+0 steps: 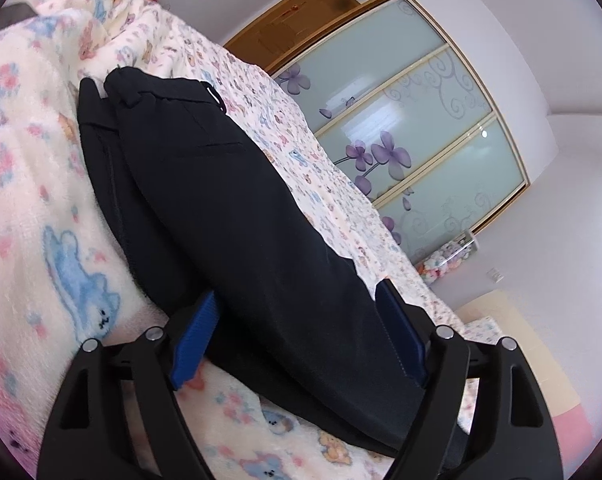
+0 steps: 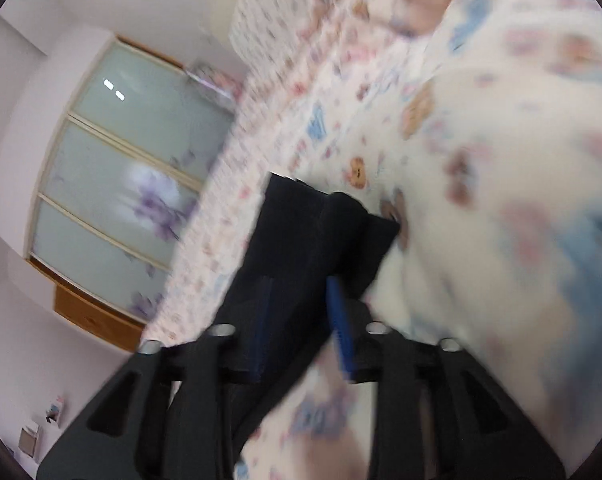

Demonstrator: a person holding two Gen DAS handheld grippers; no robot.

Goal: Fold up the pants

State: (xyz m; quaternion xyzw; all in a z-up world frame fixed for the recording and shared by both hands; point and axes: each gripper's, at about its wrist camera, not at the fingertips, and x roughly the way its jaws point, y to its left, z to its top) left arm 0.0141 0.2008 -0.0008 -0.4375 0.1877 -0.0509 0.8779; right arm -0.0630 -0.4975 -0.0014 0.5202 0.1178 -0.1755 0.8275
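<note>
My left gripper [image 1: 301, 320] holds its blue-padded fingers [image 1: 195, 340] spread wide, dark cloth running between them. My right gripper [image 2: 301, 320] shows its fingers drawn closer together, pinching dark cloth, the view blurred.

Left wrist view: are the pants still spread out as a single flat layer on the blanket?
No. The pants are doubled lengthwise, one leg stacked on the other, on the blanket.

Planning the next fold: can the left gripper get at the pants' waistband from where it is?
Probably not yet: the left gripper straddles the pants low on the legs, and the waistband lies at the far end.
</note>
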